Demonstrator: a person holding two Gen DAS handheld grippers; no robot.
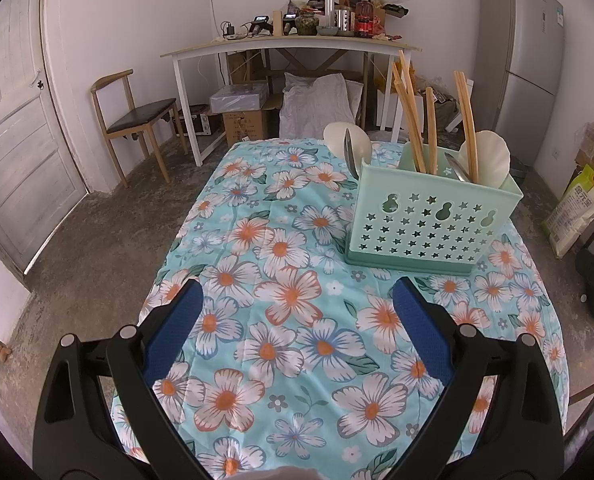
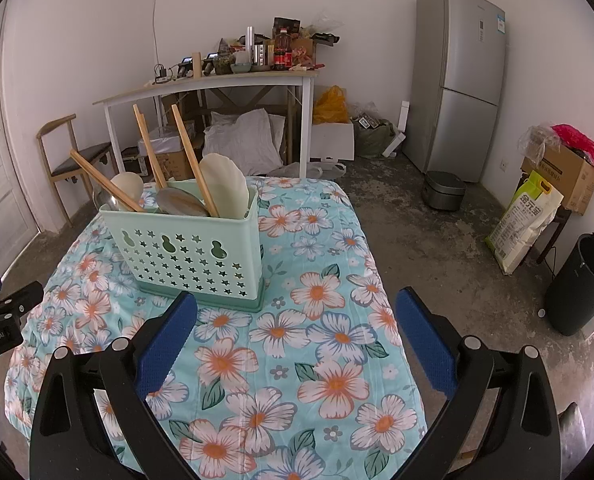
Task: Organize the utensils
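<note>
A table with a flowery blue cloth fills both views. On it stands a green plastic holder with little star holes in its side. It sits upright near the far edge of the table, closer to the far right corner in the left wrist view. Inside it stand wooden chopsticks, leaning a bit. White spoons and metal spoons stick up out of the holder too. Nothing else lies on the cloth.

The left claw hangs above the near part of the table. Its two blue fingers are wide apart and hold nothing. The holder is ahead of it and a bit to the right, not touching.

The right claw is also above the near part of the table. Its blue fingers are wide apart and empty. The holder stands just past its left finger.

Behind the table are a white desk piled with stuff, a wooden chair and a grey fridge.
</note>
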